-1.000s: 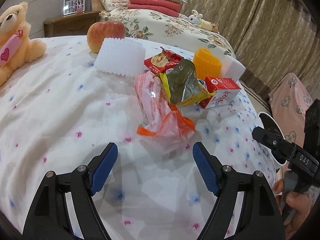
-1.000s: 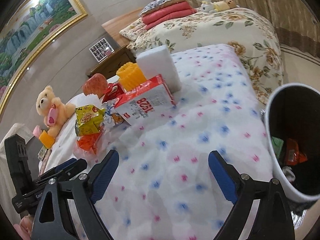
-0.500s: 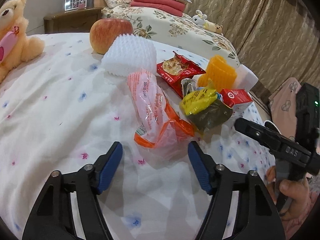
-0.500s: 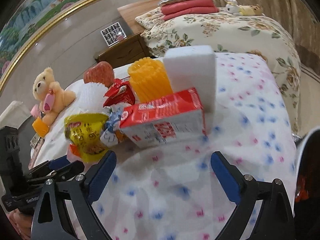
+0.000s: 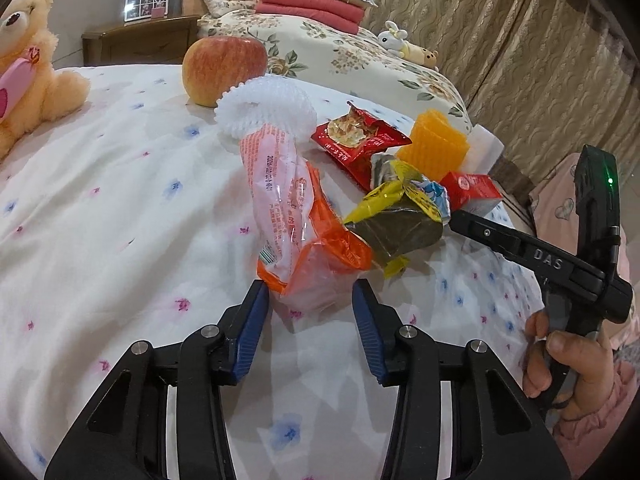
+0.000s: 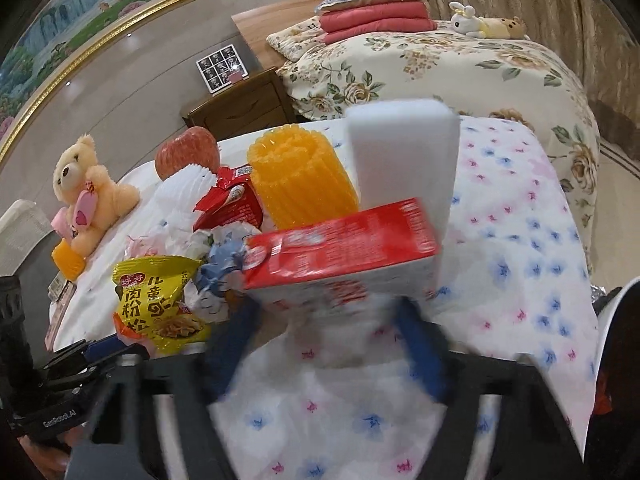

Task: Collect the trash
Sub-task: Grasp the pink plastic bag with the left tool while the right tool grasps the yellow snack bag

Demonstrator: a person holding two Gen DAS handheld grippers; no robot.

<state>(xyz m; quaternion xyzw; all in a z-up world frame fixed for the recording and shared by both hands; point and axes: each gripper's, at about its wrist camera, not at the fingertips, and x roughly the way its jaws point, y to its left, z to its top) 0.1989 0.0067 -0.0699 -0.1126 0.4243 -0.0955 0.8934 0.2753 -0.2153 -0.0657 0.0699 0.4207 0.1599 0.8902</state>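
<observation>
orange-and-clear wrapper [image 5: 304, 236] is laid on the flowered bed cover [image 5: 100, 220], its near end flanked by the left gripper [image 5: 310, 312], jaws just narrowed, pads apparently not pressing | red carton [image 6: 344, 252] is framed by the right gripper [image 6: 324, 336], jaws just closing, contact blurred | yellow packet [image 6: 160, 300] is seen beside the carton

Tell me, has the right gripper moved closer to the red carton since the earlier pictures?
Yes. The right gripper has come up to the red carton, which stayed beside the white foam block; its jaws have been closing around it.
</observation>
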